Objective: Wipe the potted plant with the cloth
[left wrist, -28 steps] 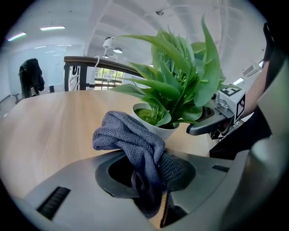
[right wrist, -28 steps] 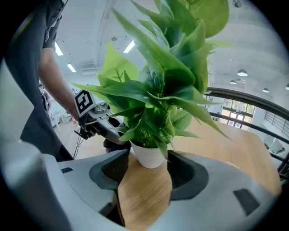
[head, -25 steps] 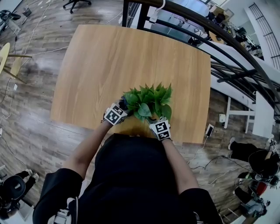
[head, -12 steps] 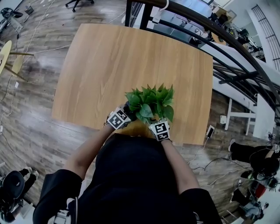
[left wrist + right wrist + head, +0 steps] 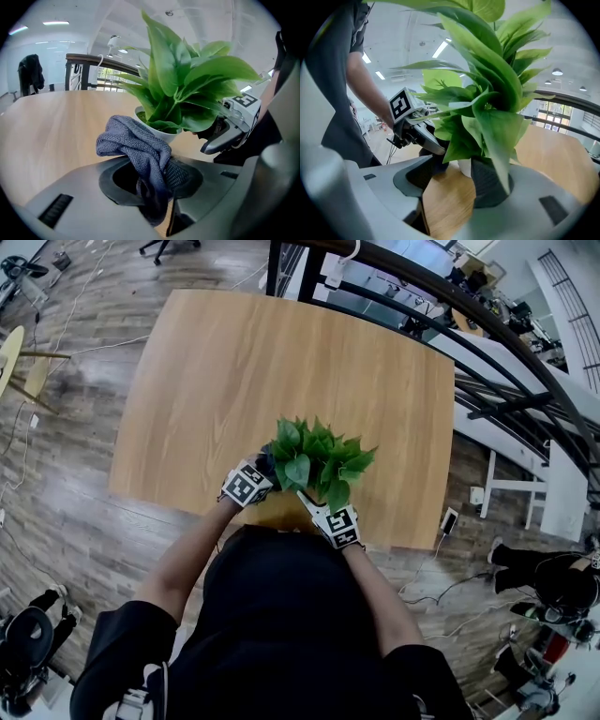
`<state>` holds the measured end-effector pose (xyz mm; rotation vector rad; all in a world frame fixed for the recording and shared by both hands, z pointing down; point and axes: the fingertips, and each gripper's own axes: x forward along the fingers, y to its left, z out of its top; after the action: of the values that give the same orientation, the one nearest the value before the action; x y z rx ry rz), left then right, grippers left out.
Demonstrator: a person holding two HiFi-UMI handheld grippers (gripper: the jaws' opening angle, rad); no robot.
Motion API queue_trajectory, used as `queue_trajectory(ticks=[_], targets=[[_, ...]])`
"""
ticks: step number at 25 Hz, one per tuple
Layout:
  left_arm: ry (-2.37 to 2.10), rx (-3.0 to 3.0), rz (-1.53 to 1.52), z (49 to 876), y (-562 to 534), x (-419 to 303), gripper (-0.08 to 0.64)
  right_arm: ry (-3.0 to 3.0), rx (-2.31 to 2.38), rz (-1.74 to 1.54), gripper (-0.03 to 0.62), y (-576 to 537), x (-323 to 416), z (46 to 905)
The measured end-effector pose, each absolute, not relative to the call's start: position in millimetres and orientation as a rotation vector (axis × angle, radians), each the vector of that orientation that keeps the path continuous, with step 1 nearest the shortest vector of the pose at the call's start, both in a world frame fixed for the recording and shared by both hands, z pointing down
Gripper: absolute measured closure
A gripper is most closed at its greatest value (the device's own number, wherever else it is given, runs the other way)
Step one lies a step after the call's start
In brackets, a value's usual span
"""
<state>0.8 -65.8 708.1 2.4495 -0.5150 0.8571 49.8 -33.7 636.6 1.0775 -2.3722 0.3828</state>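
left tool (image 5: 154, 177) clamped on grey cloth (image 5: 133, 143), bunched just beside the plant | right tool (image 5: 452, 180) jaws apart, holding nothing | potted plant (image 5: 317, 460) upright at tabletop (image 5: 234, 371) near edge, between both tools

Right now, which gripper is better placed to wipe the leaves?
Left. The left gripper is shut on the grey cloth, close to the potted plant; the right gripper is open and holds no cloth.
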Motion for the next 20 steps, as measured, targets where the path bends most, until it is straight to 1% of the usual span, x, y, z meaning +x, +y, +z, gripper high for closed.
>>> queue_trajectory(ticks=[6, 10, 20], targets=[[-0.568, 2.464, 0.850, 704.7, -76.1, -2.2, 0.419, -2.302, 1.157, 0.397, 0.333, -45.2, 83.4, 660.9], [-0.551, 2.513, 0.866, 701.5, -75.9, 6.5, 0.419, -2.329, 1.104, 0.340, 0.333, -56.5, 71.4, 654.4], [-0.464, 2.538, 0.857, 700.5, -36.4, 29.2, 0.419, -2.280, 1.203, 0.314, 0.333, -64.6, 76.3, 644.4]])
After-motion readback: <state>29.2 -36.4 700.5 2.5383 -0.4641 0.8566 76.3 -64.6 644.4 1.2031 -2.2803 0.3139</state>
